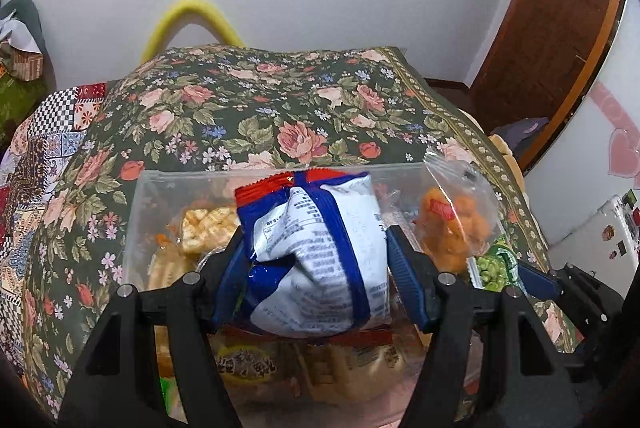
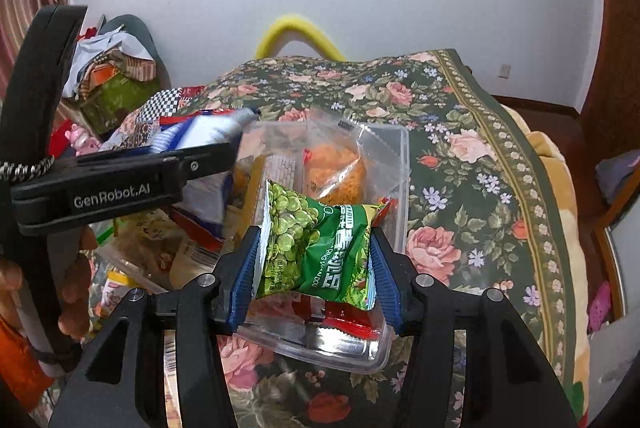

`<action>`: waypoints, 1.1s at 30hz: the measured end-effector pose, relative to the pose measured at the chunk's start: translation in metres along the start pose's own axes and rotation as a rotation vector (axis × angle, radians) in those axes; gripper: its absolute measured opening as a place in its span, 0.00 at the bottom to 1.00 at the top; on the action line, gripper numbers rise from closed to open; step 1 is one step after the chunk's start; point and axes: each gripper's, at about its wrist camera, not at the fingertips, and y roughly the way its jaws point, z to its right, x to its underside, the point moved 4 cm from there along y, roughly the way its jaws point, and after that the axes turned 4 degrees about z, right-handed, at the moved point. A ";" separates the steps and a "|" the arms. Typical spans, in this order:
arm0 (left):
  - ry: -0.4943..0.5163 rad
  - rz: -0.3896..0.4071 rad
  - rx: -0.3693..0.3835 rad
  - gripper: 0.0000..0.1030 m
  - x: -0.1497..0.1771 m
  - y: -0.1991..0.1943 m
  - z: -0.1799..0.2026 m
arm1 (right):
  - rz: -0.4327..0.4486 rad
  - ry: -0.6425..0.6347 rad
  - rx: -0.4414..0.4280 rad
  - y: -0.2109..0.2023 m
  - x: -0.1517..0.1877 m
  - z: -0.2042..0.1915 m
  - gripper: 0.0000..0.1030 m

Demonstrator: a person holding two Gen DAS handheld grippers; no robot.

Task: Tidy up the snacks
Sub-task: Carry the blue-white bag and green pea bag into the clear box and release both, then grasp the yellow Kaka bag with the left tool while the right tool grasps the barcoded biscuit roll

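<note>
Two grippers, both loaded. Left gripper (image 1: 316,260) clamped on white-and-blue snack bag (image 1: 320,252), held above clear plastic bin (image 1: 136,220). Right gripper (image 2: 314,268) clamped on green pea packet (image 2: 316,252), held over same bin's near corner. Orange snack pouch (image 2: 336,164) standing inside bin. Bin sitting on floral bedspread (image 2: 460,156).
</note>
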 end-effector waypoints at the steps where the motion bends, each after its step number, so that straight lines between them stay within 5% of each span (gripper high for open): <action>1: -0.001 -0.001 0.002 0.64 0.000 0.000 0.000 | -0.001 0.000 0.001 0.001 0.000 0.000 0.50; 10: -0.012 0.003 0.017 0.65 0.000 -0.013 0.002 | -0.006 0.001 -0.004 0.000 0.000 -0.001 0.57; 19: 0.011 0.079 0.023 0.66 -0.004 -0.071 0.004 | 0.035 -0.010 0.011 -0.026 -0.007 -0.007 0.61; 33: 0.036 0.060 -0.007 0.76 0.048 -0.134 -0.013 | 0.022 -0.048 -0.059 -0.063 0.015 -0.041 0.65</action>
